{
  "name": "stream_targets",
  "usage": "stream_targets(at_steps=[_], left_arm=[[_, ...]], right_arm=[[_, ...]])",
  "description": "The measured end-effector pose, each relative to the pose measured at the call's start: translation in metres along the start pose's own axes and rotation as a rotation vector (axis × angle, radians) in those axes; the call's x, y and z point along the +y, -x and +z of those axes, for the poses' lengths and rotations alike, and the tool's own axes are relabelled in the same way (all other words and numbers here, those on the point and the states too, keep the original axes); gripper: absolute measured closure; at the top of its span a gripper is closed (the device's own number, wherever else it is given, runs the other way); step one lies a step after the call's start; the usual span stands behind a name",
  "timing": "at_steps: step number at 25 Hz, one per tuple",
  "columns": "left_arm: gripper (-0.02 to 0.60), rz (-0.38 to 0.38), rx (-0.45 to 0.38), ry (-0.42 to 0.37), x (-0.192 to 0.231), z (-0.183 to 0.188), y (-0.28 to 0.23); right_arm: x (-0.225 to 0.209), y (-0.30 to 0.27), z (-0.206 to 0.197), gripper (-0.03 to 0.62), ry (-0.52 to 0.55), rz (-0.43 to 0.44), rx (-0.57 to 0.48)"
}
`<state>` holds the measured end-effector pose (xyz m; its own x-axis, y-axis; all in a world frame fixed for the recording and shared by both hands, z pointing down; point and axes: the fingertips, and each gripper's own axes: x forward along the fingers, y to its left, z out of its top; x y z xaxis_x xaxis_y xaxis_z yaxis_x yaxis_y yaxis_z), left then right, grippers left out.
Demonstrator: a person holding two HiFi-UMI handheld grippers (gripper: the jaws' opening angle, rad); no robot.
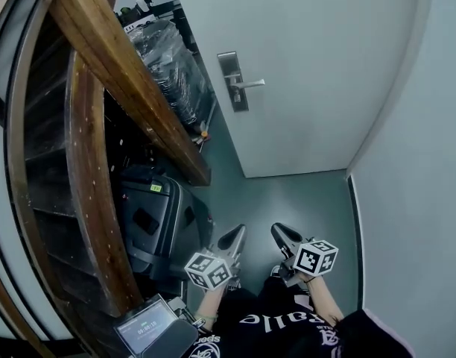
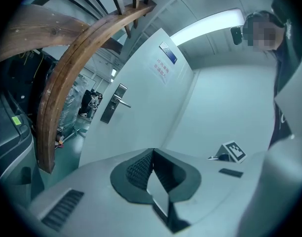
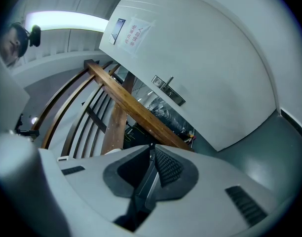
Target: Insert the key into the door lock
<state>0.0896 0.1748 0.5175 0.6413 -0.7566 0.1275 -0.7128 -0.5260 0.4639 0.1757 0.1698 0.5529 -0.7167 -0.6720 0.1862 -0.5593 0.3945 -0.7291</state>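
Left gripper [image 2: 152, 152]: jaws together, ribbed pads meeting at the tips, nothing made out between them; held low in front of the person, pointing up towards the door [image 1: 317, 66]. Right gripper [image 3: 152, 146]: jaws likewise closed tip to tip, only a dark slot behind the pads; it sits just beside the left one, the two apart but near, marker cubes towards the body. Key: not made out in any view.

Both grippers hang over grey-green floor [image 1: 302, 207], well short of the door. Lock plate [image 1: 233, 80]: tall metal strip near the door's left edge, a lever handle [image 1: 249, 85] sticking out to the right of it; the keyhole is too small to tell. Door is white and reads as closed in the head view. Both gripper views show a paper notice [image 3: 132, 35] high on the door, a small blue sign [image 3: 117, 29] just beside it.

Left of the grippers: a heavy wooden stair stringer [image 1: 131, 80] running diagonally, dark treads behind it; a dark case [image 1: 150, 222] on the floor under it, near the left gripper. Further back by the door's left edge stands a plastic-wrapped stack [image 1: 172, 66]. Pale wall [image 1: 422, 162] closes the right side. A small device with a lit screen [image 1: 144, 325] shows at the bottom, beside the person's left arm.
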Motion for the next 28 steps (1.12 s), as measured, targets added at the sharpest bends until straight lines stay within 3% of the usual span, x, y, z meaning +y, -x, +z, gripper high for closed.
stream_targets(at_steps=[8, 13, 18, 22, 28], left_arm=[[0.577, 0.0, 0.001, -0.037, 0.001, -0.009, 0.089], [0.577, 0.002, 0.038, -0.075, 0.015, -0.026, 0.177], [0.577, -0.016, 0.074, -0.048, 0.026, -0.049, 0.247], [0.577, -0.058, 0.096, -0.028, 0.017, -0.064, 0.274], [0.577, -0.132, 0.099, -0.032, -0.019, -0.073, 0.28]], right_arm=[[0.045, -0.002, -0.056, 0.548, -0.016, -0.003, -0.002], [0.098, -0.01, -0.125, 0.553, -0.051, -0.014, -0.013], [0.142, 0.001, -0.19, 0.553, -0.083, -0.048, -0.04], [0.159, 0.029, -0.227, 0.553, -0.082, -0.101, -0.049], [0.176, 0.071, -0.243, 0.553, -0.055, -0.138, -0.074]])
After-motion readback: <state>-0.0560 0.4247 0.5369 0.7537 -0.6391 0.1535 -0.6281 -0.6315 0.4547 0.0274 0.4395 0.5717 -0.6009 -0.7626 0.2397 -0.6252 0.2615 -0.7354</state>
